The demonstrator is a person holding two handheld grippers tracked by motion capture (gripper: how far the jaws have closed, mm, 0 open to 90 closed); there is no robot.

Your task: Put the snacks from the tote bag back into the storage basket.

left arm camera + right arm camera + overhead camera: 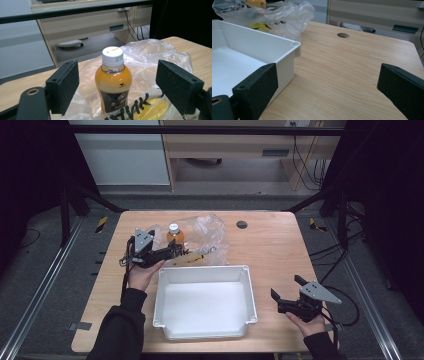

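Left claw (pixel 176 251) is standing open at the far left part of the tabletop (pixel 280 250), its jaws spread to either side of a bottle (pixel 175 234) of orange drink without touching it. From the left claw's own camera the bottle (pixel 113 82) is standing upright between the two black pads (pixel 65 82), with clear gaps on both sides — the white cap is rising above the pad tops. No earlier picture is at hand, so only the wide, unclamped stance can be told. The bottle is sitting inside a crumpled clear plastic bag (pixel 207 232) printed with black lettering, and something yellow (pixel 150 110) is lying in the bag just beside the bottle's foot; what it is cannot be told for sure. The bag is lying just behind the far rim of a white tray (pixel 202 272), which is sitting on the near middle of the tabletop with its inside bare.

Right claw (pixel 285 295) is hovering low at the near right of the tabletop, just beside the tray's right wall, its jaws wide apart and gripping nothing. In the right claw's view bare wood is lying between the pads (pixel 259 87), the tray's corner (pixel 292 50) is showing at the left, and the bag (pixel 284 15) is lying beyond it — a small round dark grommet (pixel 343 35) is set into the wood farther off
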